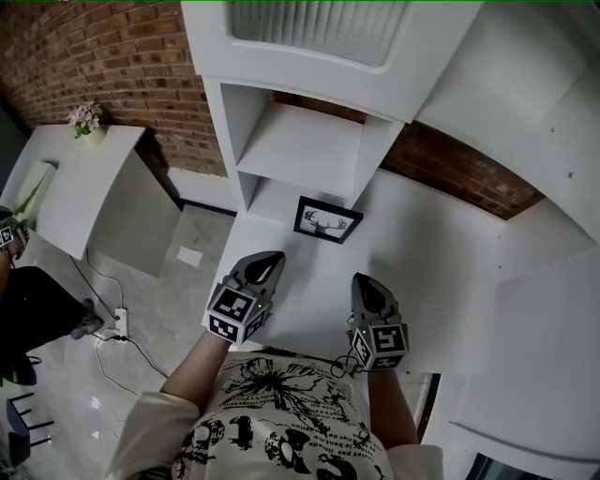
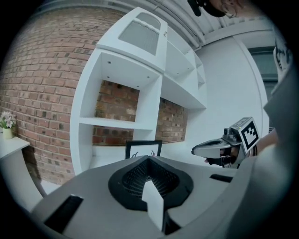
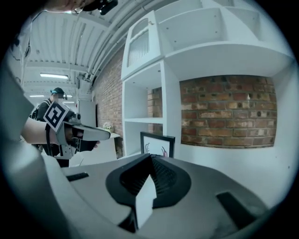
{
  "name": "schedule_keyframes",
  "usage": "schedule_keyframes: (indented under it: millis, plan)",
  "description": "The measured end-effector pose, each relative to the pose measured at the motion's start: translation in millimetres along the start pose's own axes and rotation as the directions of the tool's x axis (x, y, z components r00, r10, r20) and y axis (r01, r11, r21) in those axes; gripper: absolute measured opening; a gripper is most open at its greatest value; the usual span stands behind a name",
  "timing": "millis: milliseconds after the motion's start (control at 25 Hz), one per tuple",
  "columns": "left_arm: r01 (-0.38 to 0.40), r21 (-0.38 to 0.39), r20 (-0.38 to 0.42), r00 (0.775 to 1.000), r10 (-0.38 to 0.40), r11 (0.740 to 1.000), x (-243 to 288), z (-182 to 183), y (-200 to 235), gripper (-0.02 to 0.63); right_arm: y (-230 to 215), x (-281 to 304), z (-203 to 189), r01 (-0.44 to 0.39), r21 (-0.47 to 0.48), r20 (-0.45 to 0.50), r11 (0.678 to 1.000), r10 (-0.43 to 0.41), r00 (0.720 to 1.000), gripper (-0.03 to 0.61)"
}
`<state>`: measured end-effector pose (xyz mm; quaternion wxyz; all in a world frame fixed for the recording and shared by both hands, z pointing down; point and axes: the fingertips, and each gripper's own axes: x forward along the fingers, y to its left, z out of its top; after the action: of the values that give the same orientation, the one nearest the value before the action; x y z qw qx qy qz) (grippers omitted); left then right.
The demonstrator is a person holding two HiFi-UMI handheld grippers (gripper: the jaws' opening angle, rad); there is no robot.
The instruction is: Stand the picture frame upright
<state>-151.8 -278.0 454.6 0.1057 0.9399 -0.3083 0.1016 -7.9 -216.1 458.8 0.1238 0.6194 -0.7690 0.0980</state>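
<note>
Two clenched empty: left tool (image 1: 266, 262), right tool (image 1: 368, 284) | side-by-side, near-level | picture frame (image 1: 327, 220) upright

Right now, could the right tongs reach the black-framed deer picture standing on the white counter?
Probably yes: only bare white counter lies between the right tongs and the black-framed deer picture. They are shut, so they'd need opening first.

Red brick wall (image 1: 122, 56) behind tall white shelf unit (image 1: 309, 150), open compartments, ribbed-glass door (image 1: 319, 28) up top. White bench (image 1: 441, 281) below it. Grey concrete floor (image 1: 178, 300) on L w/ power strip (image 1: 119, 323) & cables. Low white cabinet (image 1: 75, 187) carries flower pot (image 1: 86, 120). Strip light (image 3: 53, 75) lit on corrugated ceiling (image 3: 60, 42).
</note>
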Motion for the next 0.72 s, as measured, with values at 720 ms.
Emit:
schedule_keyframes:
  millis: [720]
  plan:
    - [0.023,0.037,0.063,0.998,-0.026,0.999,-14,31,-10,0.008,16,1,25,-0.024,-0.095,0.001,0.995,0.024,1.000,0.002]
